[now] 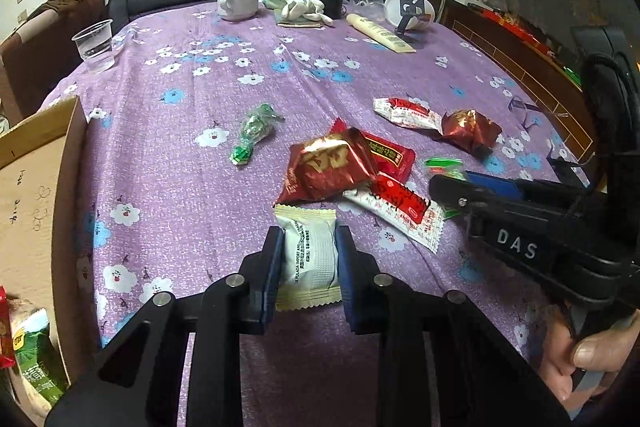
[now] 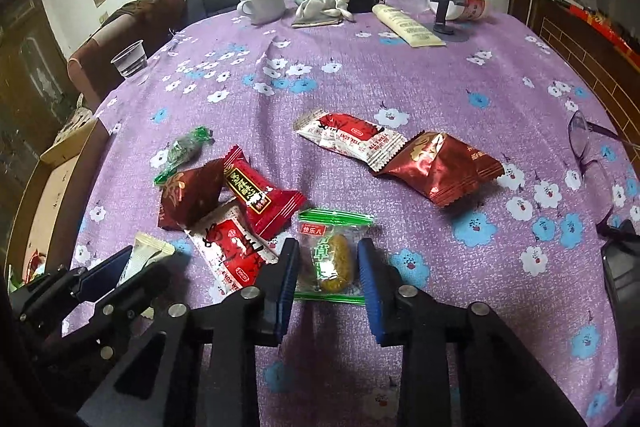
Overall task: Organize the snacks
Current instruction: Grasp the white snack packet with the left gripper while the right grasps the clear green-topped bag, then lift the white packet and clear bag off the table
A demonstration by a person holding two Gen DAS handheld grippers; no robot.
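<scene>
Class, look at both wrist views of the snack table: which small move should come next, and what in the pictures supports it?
Probably lift the left gripper and carry its white packet to the cardboard box at the table's left edge. Its pads are shut on the packet, and the box already holds snacks. The right gripper brackets the clear green packet with gaps showing.

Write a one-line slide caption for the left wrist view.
Left gripper grips a white snack packet on the purple floral tablecloth, red snack packets scattered beyond.
</scene>
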